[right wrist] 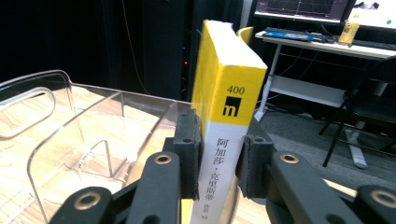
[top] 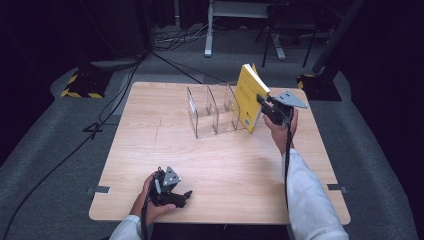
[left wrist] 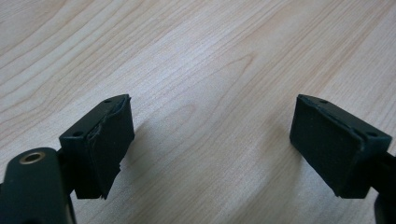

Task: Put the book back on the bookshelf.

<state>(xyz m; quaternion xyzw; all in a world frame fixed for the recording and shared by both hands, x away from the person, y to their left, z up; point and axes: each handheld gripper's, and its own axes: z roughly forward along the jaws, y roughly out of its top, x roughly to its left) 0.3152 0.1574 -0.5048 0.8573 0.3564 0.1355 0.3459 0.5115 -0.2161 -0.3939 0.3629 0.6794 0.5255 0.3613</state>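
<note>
wood-grain table [top: 215, 170] fills the high view, with a clear acrylic file rack [top: 212, 111] standing toward its far side, its dividers upright. at the rack's right end a yellow book [top: 248, 96] stands on its lower edge, leaning a little, its base on the table just beside the rack. the right gripper [top: 263, 103] reaches in from the right and clasps the book by its spine edge, the grey plate on top of the gripper tilted outward. near the front edge of the table the left gripper [top: 186, 196] lies low over the wood in the person's hand, well apart from rack and book, with a white sleeve [top: 307, 200] showing on the right forearm

left gripper view: the left gripper [left wrist: 210, 149] has its two black pads spread wide, released, with bare table [left wrist: 205, 65] between them and nothing in the gap

right gripper view: the right gripper [right wrist: 219, 158] has the book [right wrist: 224, 93] between its pads, spine facing the camera, yellow above and white below with dark printed characters. both pads look to lie against the covers, so the book is grasped. the rack [right wrist: 93, 130] stands to the left of the book, close beside it
</note>
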